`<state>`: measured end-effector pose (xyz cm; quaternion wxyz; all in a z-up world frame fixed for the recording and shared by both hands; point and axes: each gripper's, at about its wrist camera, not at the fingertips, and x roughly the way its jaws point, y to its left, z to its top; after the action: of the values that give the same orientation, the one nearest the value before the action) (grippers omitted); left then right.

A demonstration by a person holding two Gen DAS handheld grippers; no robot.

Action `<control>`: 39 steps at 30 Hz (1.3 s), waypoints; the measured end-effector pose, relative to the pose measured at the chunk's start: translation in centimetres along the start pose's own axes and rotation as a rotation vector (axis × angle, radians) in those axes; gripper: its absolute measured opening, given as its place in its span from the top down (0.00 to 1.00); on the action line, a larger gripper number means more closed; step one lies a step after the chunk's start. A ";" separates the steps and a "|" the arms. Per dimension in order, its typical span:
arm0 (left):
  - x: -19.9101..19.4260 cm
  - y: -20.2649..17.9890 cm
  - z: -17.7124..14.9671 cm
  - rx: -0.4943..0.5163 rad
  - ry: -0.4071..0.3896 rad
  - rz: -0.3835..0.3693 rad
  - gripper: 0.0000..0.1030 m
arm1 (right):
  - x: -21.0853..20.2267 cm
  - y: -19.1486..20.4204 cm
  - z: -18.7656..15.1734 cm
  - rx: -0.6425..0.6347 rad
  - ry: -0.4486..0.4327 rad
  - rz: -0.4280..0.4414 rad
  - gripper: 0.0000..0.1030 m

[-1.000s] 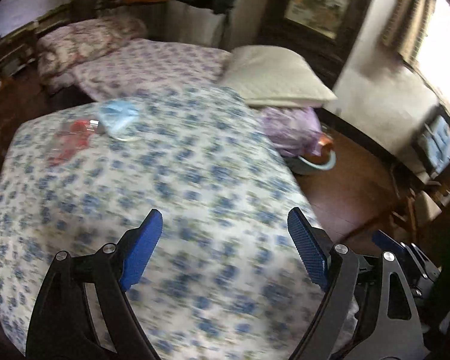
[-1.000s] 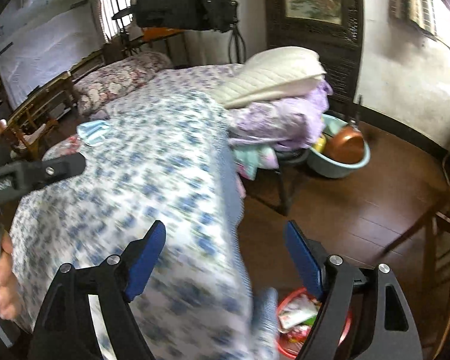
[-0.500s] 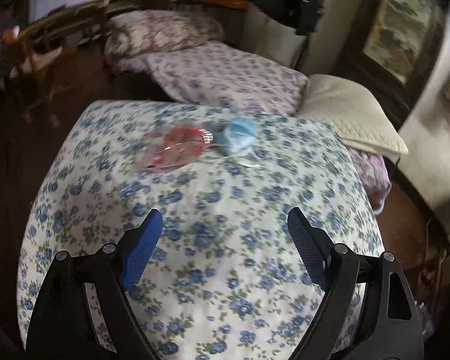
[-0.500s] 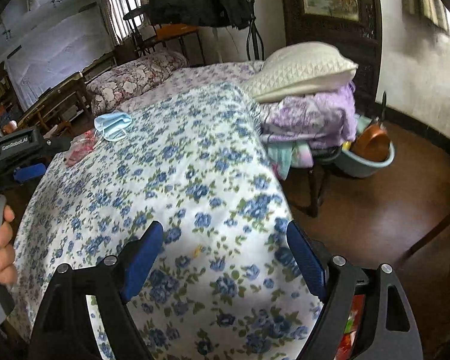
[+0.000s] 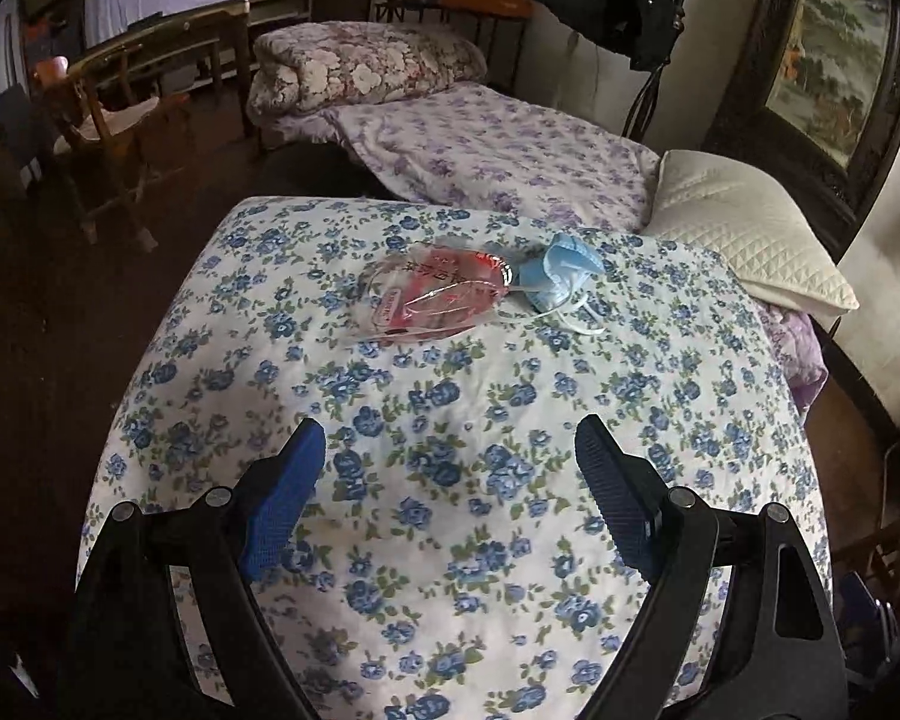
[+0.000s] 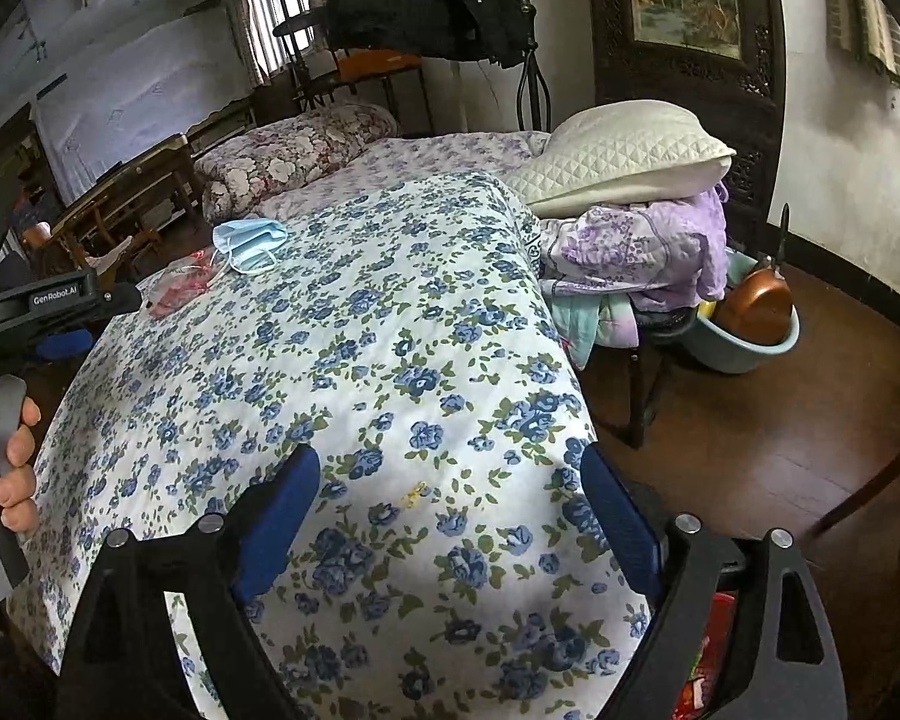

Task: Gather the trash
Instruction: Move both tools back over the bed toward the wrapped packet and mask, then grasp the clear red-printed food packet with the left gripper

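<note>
A red and clear plastic wrapper [image 5: 435, 297] lies on the blue-flowered bedcover [image 5: 450, 480], touching a crumpled blue face mask [image 5: 555, 279] on its right. My left gripper [image 5: 450, 474] is open and empty, hovering over the cover short of both. In the right wrist view the mask [image 6: 249, 243] and wrapper [image 6: 177, 285] lie at the far left of the cover [image 6: 360, 360]. My right gripper [image 6: 450, 498] is open and empty above the bed's near corner. The left gripper's body [image 6: 48, 306] shows at the left edge.
A white quilted pillow [image 6: 624, 150] rests on a pile of purple bedding [image 6: 642, 252] to the right. A blue basin with a copper pot [image 6: 756, 318] stands on the wooden floor. A red bin with trash [image 6: 705, 666] sits low right. Wooden chairs [image 5: 114, 120] stand left.
The left gripper swung left and now faces the wrapper and mask head-on, nearer than before. The right gripper rose over the bed's corner, and the red bin slipped mostly behind its finger.
</note>
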<state>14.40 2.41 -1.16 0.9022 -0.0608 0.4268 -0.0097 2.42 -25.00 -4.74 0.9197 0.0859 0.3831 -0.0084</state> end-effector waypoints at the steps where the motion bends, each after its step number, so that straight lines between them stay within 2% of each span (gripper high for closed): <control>1: 0.1 0.1 0.0 -0.002 0.004 0.002 0.20 | 0.0 0.0 0.0 -0.001 0.001 -0.001 0.16; 8: 0.5 0.0 0.1 0.007 0.010 0.009 0.20 | 0.5 0.0 0.0 -0.003 0.009 -0.009 0.14; 14: 0.7 0.8 0.5 -0.011 -0.004 0.047 0.20 | 0.5 -0.2 0.1 0.003 0.004 -0.022 0.06; 18: 0.7 1.4 1.2 -0.019 -0.032 0.068 0.16 | 0.7 -0.1 0.0 0.001 0.019 -0.016 0.06; 22: 1.7 1.5 1.9 -0.016 -0.015 0.048 0.15 | 0.8 0.1 -0.1 -0.019 0.022 -0.004 0.06; 26: 2.1 1.2 3.2 -0.008 -0.041 0.057 0.15 | 1.0 0.1 -0.1 -0.022 0.034 0.019 0.06; 30: 2.6 0.6 4.2 0.003 -0.066 0.062 0.10 | 1.1 -0.2 -0.1 -0.006 0.047 0.040 0.06; 34: 4.8 0.5 5.0 0.000 -0.042 0.085 0.10 | 1.3 -0.4 -0.1 0.011 0.055 0.050 0.06; 39: 7.0 0.7 5.1 0.003 0.000 0.078 0.13 | 1.5 -0.2 0.0 -0.006 0.061 0.031 0.06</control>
<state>22.77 3.10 -3.41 0.9020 -0.0427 0.4288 0.0249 3.44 -25.09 -5.85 0.9079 0.0894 0.4094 0.0097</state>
